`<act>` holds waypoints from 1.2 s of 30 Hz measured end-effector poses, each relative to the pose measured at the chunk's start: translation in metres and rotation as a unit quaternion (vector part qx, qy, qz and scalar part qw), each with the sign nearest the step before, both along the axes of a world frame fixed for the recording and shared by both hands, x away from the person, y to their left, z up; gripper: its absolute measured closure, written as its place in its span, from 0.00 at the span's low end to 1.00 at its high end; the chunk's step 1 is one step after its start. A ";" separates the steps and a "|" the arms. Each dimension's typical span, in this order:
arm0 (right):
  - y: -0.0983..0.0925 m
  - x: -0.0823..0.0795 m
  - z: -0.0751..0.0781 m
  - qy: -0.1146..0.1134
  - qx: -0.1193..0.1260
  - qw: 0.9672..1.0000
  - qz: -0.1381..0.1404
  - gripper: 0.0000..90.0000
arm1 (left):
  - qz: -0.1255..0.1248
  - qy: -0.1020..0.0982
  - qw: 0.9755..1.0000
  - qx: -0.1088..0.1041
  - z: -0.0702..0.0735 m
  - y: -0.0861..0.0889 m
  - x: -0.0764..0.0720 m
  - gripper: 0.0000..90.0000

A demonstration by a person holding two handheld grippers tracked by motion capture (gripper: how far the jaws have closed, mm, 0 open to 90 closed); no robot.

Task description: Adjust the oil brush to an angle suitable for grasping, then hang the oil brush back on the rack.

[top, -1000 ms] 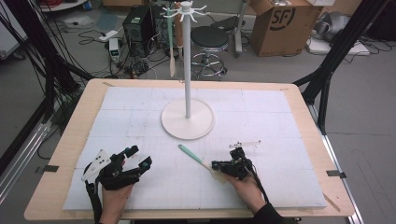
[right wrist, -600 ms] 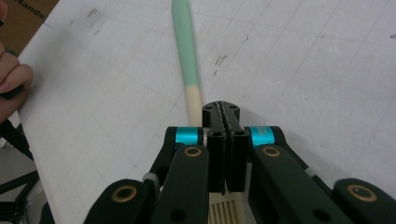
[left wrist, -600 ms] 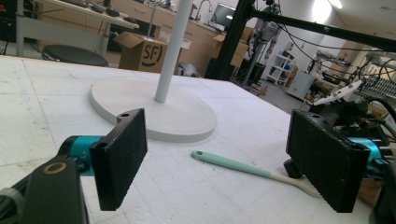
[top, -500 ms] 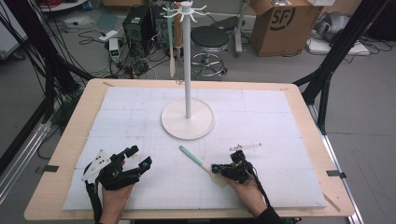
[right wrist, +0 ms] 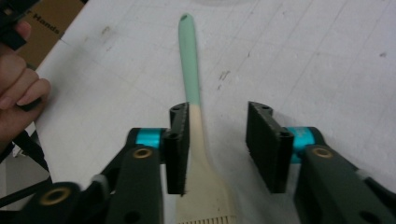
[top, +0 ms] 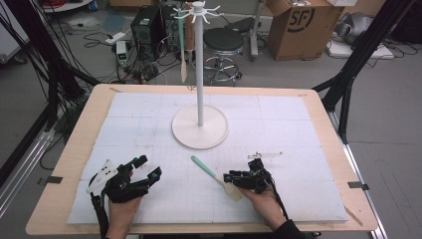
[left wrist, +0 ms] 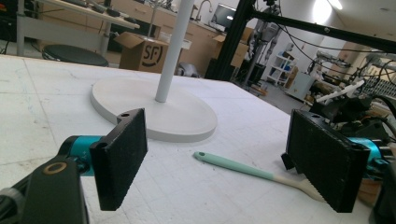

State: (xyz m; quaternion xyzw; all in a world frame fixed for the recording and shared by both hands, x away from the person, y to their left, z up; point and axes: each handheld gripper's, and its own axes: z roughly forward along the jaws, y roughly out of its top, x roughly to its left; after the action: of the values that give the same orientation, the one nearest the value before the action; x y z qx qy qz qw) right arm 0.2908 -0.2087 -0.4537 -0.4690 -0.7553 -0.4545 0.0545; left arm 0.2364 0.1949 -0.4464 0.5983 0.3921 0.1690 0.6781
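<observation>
A brush with a mint-green handle and a cream head lies flat on the white mat, handle pointing toward the stand. My right gripper is at its head end. In the right gripper view the brush lies between the jaws of the right gripper, which have just been opening. One pad is beside the cream neck and there is a clear gap to the other. My left gripper rests at the front left, open and holding nothing. In its own view the left gripper faces the brush.
A white stand with a round base and a tall pole with hooks stands mid-table. A utensil hangs from a hook. A thin white item lies behind the right hand. The person's other hand shows at the left.
The right gripper's jaws have parted around the brush head. The brush lies where it was, and both hands have kept their places.
</observation>
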 end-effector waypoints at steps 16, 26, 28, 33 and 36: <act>0.014 0.005 0.014 -0.020 0.029 0.998 0.047 0.62 | -0.003 0.001 1.000 0.000 -0.001 -0.001 0.000 0.24; 0.031 0.013 0.007 -0.016 -0.003 0.998 0.061 0.65 | -0.003 0.000 1.000 -0.004 -0.001 0.000 0.000 0.24; 0.033 0.015 0.005 -0.013 -0.008 0.998 0.061 0.67 | -0.003 0.001 1.000 -0.003 0.000 0.000 0.000 0.24; 0.038 0.016 0.001 -0.010 -0.028 0.997 0.066 0.69 | -0.004 0.000 1.000 -0.003 -0.001 0.000 0.000 0.24; 0.039 0.017 0.000 -0.013 -0.034 0.997 0.065 0.70 | -0.005 0.000 1.000 -0.002 0.000 -0.001 0.000 0.24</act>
State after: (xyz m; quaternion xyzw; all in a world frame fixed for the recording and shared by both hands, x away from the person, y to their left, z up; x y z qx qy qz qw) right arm 0.3073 -0.1699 -0.4538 -0.4142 -0.8002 -0.4298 0.0580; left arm 0.2365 0.1942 -0.4468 0.5990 0.3896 0.1650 0.6799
